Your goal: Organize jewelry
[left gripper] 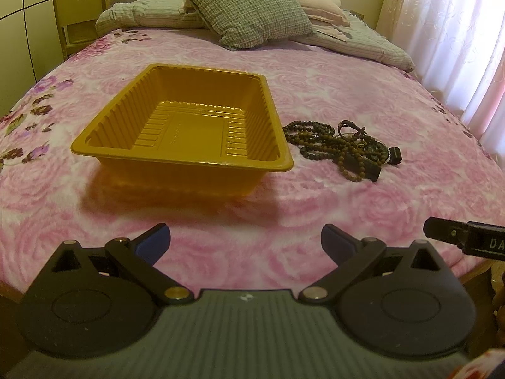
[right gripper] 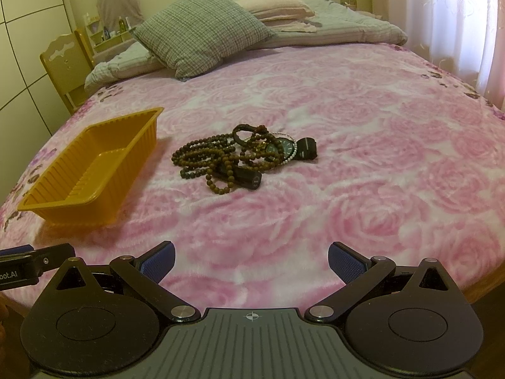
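Observation:
A heap of jewelry (right gripper: 243, 158) lies on the pink bedspread: brown bead strings, a dark watch, a white bead bracelet and black bands. It also shows in the left wrist view (left gripper: 341, 148), just right of an empty yellow plastic tray (left gripper: 186, 126). In the right wrist view the tray (right gripper: 91, 170) sits left of the heap. My left gripper (left gripper: 245, 246) is open and empty, near the bed's front edge, facing the tray. My right gripper (right gripper: 251, 263) is open and empty, facing the heap from some distance.
A checked grey cushion (left gripper: 246, 6) and folded bedding (right gripper: 315, 25) lie at the head of the bed. A wooden chair (right gripper: 66, 66) stands at the far left. Curtains (right gripper: 442, 15) hang on the right. The bedspread (right gripper: 378, 158) stretches wide around the jewelry.

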Demonstrator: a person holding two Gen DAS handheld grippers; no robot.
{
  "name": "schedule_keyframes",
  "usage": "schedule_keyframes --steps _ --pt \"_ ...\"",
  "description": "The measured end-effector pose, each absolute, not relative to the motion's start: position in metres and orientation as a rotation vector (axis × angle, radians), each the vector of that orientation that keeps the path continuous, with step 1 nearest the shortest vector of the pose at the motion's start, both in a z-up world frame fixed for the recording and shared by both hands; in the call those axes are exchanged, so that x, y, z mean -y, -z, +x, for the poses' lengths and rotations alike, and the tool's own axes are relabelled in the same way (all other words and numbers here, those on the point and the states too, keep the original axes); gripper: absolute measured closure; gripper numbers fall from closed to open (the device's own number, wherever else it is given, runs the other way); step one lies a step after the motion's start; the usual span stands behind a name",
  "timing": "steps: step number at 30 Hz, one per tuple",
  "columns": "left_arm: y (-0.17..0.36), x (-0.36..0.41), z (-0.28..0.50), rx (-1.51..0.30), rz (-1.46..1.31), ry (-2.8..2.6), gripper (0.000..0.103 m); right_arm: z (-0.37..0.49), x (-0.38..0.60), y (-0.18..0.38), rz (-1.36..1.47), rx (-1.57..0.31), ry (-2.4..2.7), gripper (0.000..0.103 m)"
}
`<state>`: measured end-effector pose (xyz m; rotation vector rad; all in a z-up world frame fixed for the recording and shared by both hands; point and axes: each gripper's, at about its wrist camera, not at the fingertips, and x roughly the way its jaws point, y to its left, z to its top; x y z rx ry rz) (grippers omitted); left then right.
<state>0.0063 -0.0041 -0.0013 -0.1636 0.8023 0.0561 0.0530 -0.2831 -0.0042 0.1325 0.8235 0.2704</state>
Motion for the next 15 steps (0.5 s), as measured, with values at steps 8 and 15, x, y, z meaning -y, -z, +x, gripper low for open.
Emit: schedule_keyframes --steps 8,15 --pt "0.0004 0.0068 0.0069 -0.799 -0.155 -0.048 0.002 0.0524 0.2798 0.0033 0.106 -0.821 -0.280 0.001" --pt "-0.0007 0.0094 0.0068 -0.791 -0.140 -0.041 0.002 0.0516 0.2742 0.0001 0.088 -0.815 -0.290 0.001"
